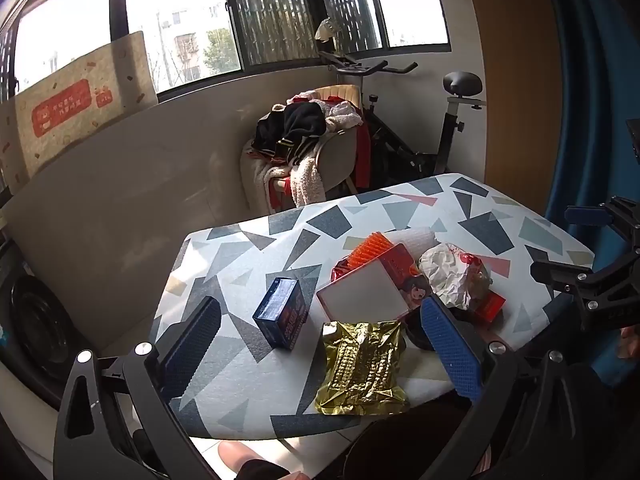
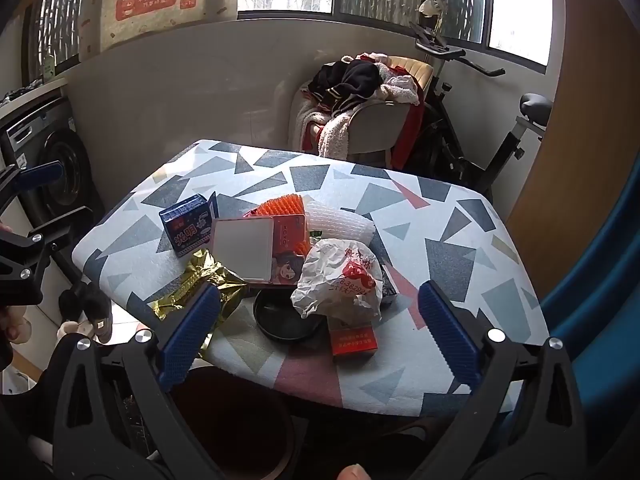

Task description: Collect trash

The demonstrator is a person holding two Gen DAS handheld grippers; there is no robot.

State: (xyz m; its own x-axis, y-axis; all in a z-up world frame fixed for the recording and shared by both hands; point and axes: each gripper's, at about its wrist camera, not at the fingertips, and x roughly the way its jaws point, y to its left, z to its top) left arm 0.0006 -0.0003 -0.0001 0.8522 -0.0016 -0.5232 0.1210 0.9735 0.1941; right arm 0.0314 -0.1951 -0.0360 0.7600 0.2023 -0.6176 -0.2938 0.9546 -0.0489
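Room: window wall, chair [image 1: 320, 152] piled with clothes, exercise bike [image 1: 440, 128] beside it.
Worktop [image 2: 460, 248]: patterned cloth, trash heaped near the front edge.
Trash: blue carton [image 1: 282, 312], gold foil bag [image 1: 360, 368] (overhanging the edge), crumpled paper wrapper [image 2: 340, 280], red small box [image 2: 354, 340], black dish [image 2: 284, 318].
Left tongs [image 1: 320, 344]: spread wide, grasping nothing, above the foil bag.
Right tongs [image 2: 320, 328]: released, empty, over the dish.

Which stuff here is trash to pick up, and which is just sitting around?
Trash, probably:
gold wrapper
blue carton
crumpled paper bag
red box
pink box
black lid

Just there:
chair with clothes
exercise bike
patterned table
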